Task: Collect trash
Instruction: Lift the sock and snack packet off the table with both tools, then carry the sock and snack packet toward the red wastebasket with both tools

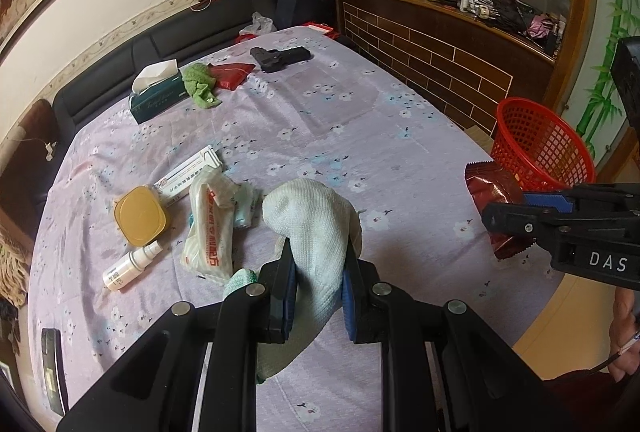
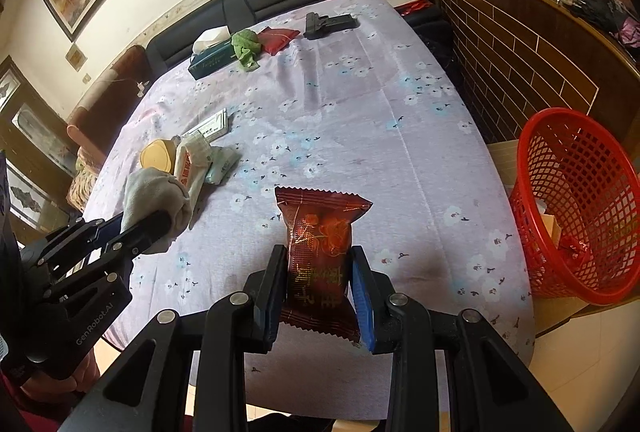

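Observation:
My left gripper point(image 1: 318, 264) is shut on a pale knitted sock point(image 1: 316, 228), held above the lilac flowered tablecloth point(image 1: 360, 120); in the right wrist view that sock point(image 2: 154, 198) shows at the left. My right gripper point(image 2: 318, 272) is shut on a dark red snack wrapper point(image 2: 320, 244), lifted over the table's near edge. From the left wrist view the wrapper point(image 1: 490, 192) hangs in front of the red mesh basket point(image 1: 540, 144). The basket point(image 2: 580, 200) stands beside the table at the right, with some scraps inside.
On the cloth lie a white wipes pack point(image 1: 210, 224), a yellow lidded tub point(image 1: 140, 218), a small white spray bottle point(image 1: 128, 268), a flat medicine box point(image 1: 188, 172), a tissue box point(image 1: 158, 92), a green rag point(image 1: 200, 84), a red pouch point(image 1: 230, 74) and a black toy pistol point(image 1: 280, 57). A wooden counter point(image 1: 440, 44) borders the right.

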{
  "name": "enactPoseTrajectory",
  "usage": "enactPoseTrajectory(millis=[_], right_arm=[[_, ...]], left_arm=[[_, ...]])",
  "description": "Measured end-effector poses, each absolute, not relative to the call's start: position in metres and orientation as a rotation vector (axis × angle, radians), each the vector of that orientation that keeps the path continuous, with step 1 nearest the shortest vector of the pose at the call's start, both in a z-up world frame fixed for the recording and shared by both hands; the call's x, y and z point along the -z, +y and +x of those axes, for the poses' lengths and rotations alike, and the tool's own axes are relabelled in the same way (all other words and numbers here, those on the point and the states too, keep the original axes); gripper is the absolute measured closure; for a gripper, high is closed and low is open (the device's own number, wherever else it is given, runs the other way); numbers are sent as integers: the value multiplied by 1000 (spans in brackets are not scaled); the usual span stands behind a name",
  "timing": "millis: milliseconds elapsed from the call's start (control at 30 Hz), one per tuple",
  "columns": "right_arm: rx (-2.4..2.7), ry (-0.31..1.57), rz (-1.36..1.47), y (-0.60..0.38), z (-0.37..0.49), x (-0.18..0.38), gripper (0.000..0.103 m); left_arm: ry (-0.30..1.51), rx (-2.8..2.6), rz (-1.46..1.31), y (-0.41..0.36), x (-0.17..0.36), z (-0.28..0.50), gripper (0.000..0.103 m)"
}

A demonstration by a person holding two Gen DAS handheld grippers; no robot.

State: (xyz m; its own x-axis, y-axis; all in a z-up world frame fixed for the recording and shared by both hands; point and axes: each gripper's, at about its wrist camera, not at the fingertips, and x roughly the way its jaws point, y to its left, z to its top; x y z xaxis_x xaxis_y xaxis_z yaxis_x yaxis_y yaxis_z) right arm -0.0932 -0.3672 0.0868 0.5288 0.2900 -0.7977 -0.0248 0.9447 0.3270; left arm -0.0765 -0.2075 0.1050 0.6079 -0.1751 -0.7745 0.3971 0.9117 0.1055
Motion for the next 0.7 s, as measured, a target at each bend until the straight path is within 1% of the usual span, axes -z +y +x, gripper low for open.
enactPoseTrajectory(millis=[700], right_arm=[[-166,971,334,-403,-108,-90,70]], left_arm=[[853,377,331,-245,-106,-83,85]])
